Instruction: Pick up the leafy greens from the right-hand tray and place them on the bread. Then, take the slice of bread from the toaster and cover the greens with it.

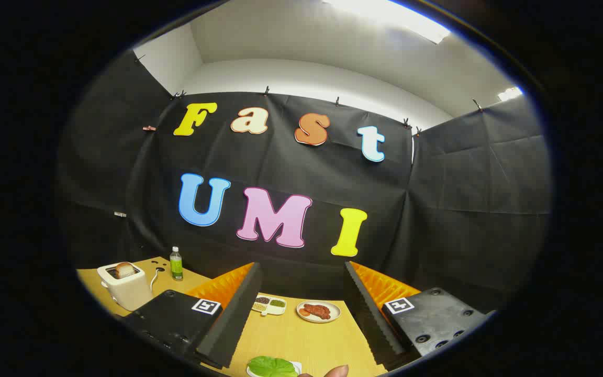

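My gripper (301, 317) is open, its two fingers spread wide above the wooden table (301, 340) with nothing between them. A green leaf (272, 366) lies on a small white tray (295, 366), low between the fingers and close to me. Off to the left, beyond the left finger, stands a white toaster (125, 287) with a slice of bread (124, 270) sticking out of its slot. A fingertip of a person's hand (337, 371) shows just right of the leaf's tray.
A green-labelled bottle (176, 264) stands behind the toaster. Beyond the fingers lie a small divided dish (269, 305) with dark and green fillings and a round plate (318, 311) of reddish food. The black cloth wall closes the back of the table.
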